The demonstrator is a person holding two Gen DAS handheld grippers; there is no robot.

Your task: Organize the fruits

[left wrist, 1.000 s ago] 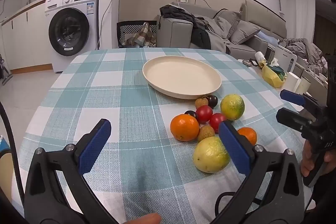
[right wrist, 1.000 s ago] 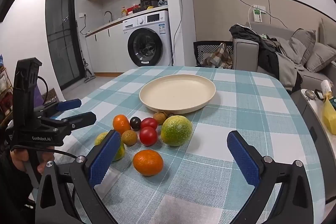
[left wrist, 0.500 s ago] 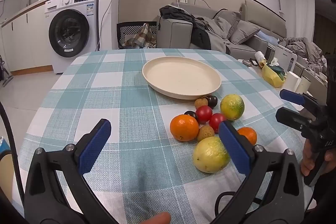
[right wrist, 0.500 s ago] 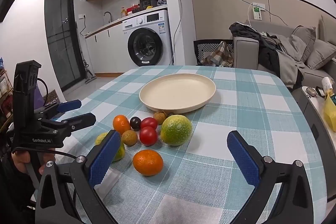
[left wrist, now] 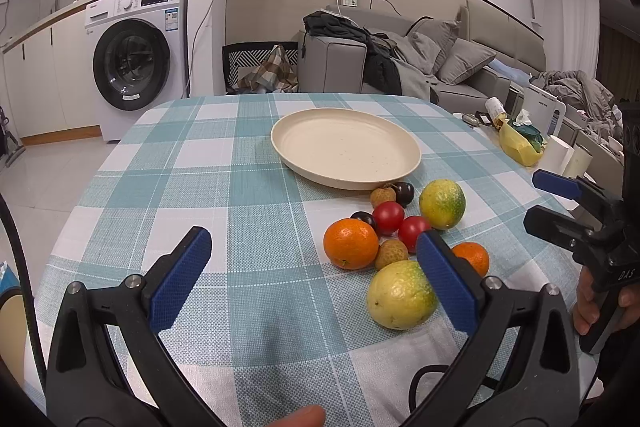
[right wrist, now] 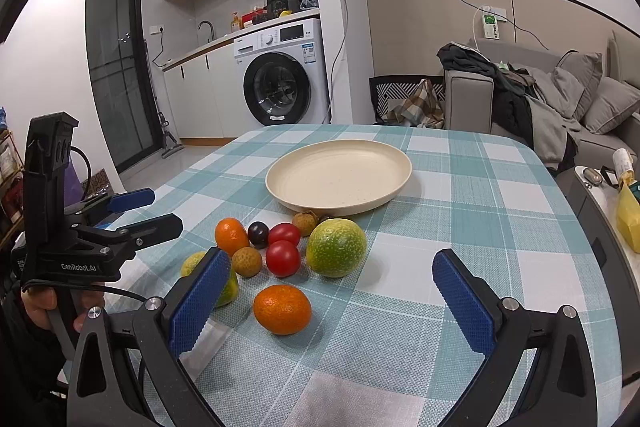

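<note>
Cream plate (right wrist: 338, 175) sits bare mid-tabletop, likely the drop spot. Fruits (right wrist: 283, 258) cluster just beside its near rim. Left gripper (left wrist: 312, 279) and right gripper (right wrist: 332, 301) hover near, jaws spread, holding nothing.

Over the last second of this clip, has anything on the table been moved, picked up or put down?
No visible change. The left gripper and right gripper hang open above the checked tablecloth as before, holding nothing. The fruit pile sits in the same cluster in front of the cream plate, which has nothing on it. Only a fingertip at the bottom edge of the left wrist view shifted slightly.
</note>
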